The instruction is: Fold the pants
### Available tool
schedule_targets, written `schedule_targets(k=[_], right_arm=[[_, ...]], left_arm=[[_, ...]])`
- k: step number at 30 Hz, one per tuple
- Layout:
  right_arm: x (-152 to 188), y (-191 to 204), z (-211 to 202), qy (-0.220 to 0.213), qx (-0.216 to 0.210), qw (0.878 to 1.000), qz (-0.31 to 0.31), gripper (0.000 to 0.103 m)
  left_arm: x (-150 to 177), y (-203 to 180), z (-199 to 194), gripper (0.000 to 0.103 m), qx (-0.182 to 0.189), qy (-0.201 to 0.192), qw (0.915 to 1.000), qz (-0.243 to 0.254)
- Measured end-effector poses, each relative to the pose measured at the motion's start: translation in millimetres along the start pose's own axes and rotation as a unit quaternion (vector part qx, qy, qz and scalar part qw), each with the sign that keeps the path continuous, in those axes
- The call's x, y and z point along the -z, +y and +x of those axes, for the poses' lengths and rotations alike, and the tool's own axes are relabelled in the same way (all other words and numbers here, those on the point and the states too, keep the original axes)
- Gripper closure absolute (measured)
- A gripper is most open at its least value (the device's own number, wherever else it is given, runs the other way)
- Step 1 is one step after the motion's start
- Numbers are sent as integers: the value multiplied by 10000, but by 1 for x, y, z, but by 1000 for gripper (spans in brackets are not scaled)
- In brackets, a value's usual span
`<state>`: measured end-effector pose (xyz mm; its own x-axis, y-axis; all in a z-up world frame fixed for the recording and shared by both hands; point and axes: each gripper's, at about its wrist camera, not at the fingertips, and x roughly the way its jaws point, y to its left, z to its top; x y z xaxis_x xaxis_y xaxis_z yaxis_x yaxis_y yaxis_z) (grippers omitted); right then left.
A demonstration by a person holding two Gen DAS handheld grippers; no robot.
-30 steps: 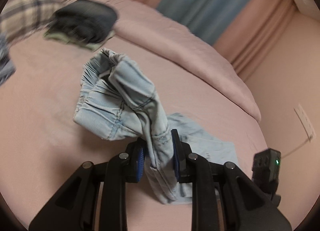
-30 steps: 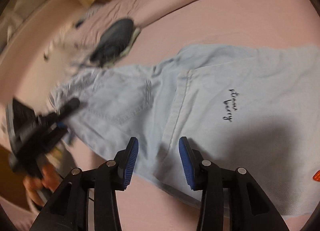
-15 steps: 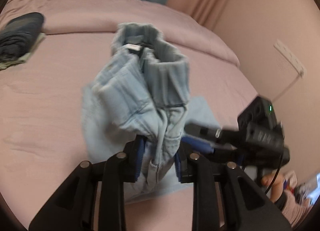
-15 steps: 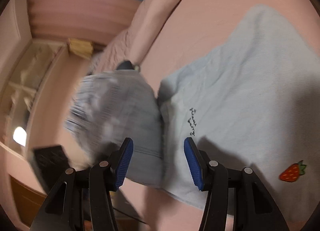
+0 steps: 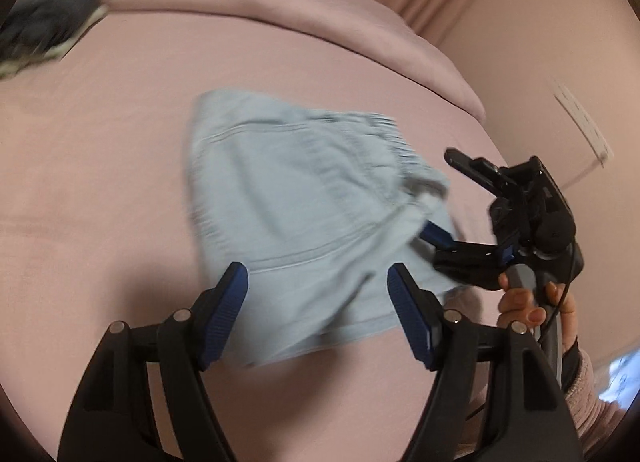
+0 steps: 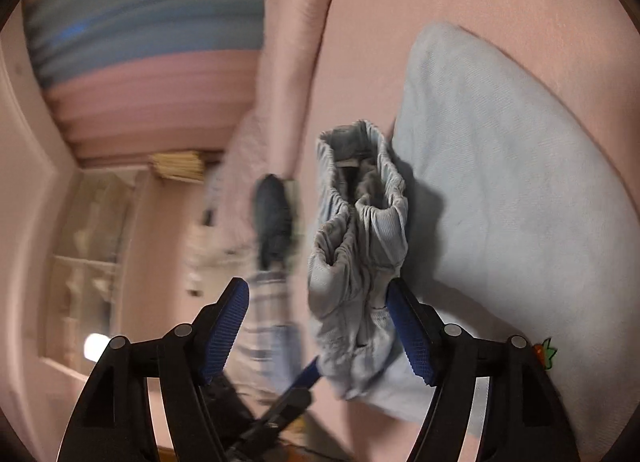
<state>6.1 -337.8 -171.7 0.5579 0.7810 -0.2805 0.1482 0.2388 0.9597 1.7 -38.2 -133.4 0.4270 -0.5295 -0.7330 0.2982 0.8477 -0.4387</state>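
the left gripper's [image 5: 318,302] 2 blue-padded fingers [image 5: 224,318] are spreading apart right now, and the light blue pants [image 5: 304,218] lie loose in the gap between them, no pad pressing the cloth. the right gripper [image 6: 318,316] is opening too; its far finger [image 6: 408,326] sits just beside the bunched cloth and may brush it, but nothing is pinched.

taking the pants as the landmark: they lie on the pink bed [image 5: 100,150], folded over, with the elastic waistband [image 6: 360,166] doubled up and standing proud on the side away from the right gripper. in the left wrist view the right gripper sits at the pants' right edge, a hand [image 5: 532,302] wrapped around its handle. a pale blue garment [image 6: 512,166] with a small strawberry patch [image 6: 544,354] lies just beside the pants, touching or slightly under them; i cannot tell which. beyond the pants, well apart, a dark folded garment [image 5: 48,14] rests near the rolled pink duvet [image 5: 280,10], and the striped curtain [image 6: 140,34] hangs farthest back.

to do this release well, i judge both sets of fingers should open fully before drawing back, so no pad drags the top layer and undoes the fold. pull away low and straight. the waistband looks puffed, so a light press on it afterwards would flatten the bundle. keep clear of the pale blue garment so it isn't dragged along.
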Motion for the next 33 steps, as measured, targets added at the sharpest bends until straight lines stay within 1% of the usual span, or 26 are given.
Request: schedule_targets(k=[1, 2, 4, 5, 6, 7, 8, 9, 10, 11, 12, 14, 17, 19, 21, 24, 27, 28, 33], right_arm=[[0, 6, 6, 55, 303, 9994, -150, 31], [0, 15, 14, 84, 697, 9970, -336, 31], [-3, 25, 29, 161, 1216, 9906, -597, 31], [-2, 30, 38, 185, 1469, 9862, -736, 32], [-6, 29, 34, 193, 1566, 9841, -809, 39], [-4, 32, 41, 212, 1739, 9799, -952, 44], [-6, 33, 41, 213, 1853, 9770, -1038, 55], [-7, 36, 43, 205, 1975, 9735, -1137, 63], [-5, 39, 45, 184, 2105, 9689, -1290, 66], [-5, 40, 44, 161, 2147, 9667, -1384, 72], [-6, 42, 45, 136, 2183, 9639, -1521, 76], [-2, 56, 45, 70, 2218, 9557, -1932, 80], [5, 76, 37, -36, 2172, 9430, -2521, 80], [6, 91, 30, -161, 2132, 9370, -2762, 80], [7, 97, 19, -260, 2115, 9329, -2903, 80], [5, 102, 1, -419, 2101, 9314, -2944, 80], [3, 97, -20, -560, 2163, 9324, -2840, 80], [4, 98, -18, -579, 2190, 9328, -2804, 80], [3, 78, -33, -643, 2310, 9399, -2431, 80]], left_arm=[[4, 4, -3, 30, -46, -23, 10000, -79], [6, 11, -4, 30, -120, -44, 9998, -179], [8, 21, -6, 30, -180, -48, 9993, -335], [9, 26, -7, 30, -209, -50, 9988, -438], [9, 28, -7, 30, -226, -54, 9985, -497], [10, 32, -9, 30, -242, -61, 9982, -548], [11, 33, -9, 30, -257, -62, 9978, -612], [12, 36, -10, 30, -257, -58, 9975, -658], [12, 39, -10, 30, -252, -55, 9972, -709], [11, 35, -6, 30, -257, -55, 9969, -741], [12, 40, -8, 30, -261, -53, 9967, -768], [12, 44, -10, 30, -244, -64, 9963, -826], [11, 43, -15, 30, -230, -92, 9961, -842], [12, 45, -17, 30, -216, -99, 9962, -838], [10, 46, -17, 30, -224, -102, 9962, -832], [12, 46, -20, 30, -188, -94, 9961, -853], [12, 47, -20, 30, -147, -53, 9964, -830], [11, 44, -18, 30, -142, -29, 9967, -803], [6, 36, -15, 30, -82, 52, 9978, -656]])
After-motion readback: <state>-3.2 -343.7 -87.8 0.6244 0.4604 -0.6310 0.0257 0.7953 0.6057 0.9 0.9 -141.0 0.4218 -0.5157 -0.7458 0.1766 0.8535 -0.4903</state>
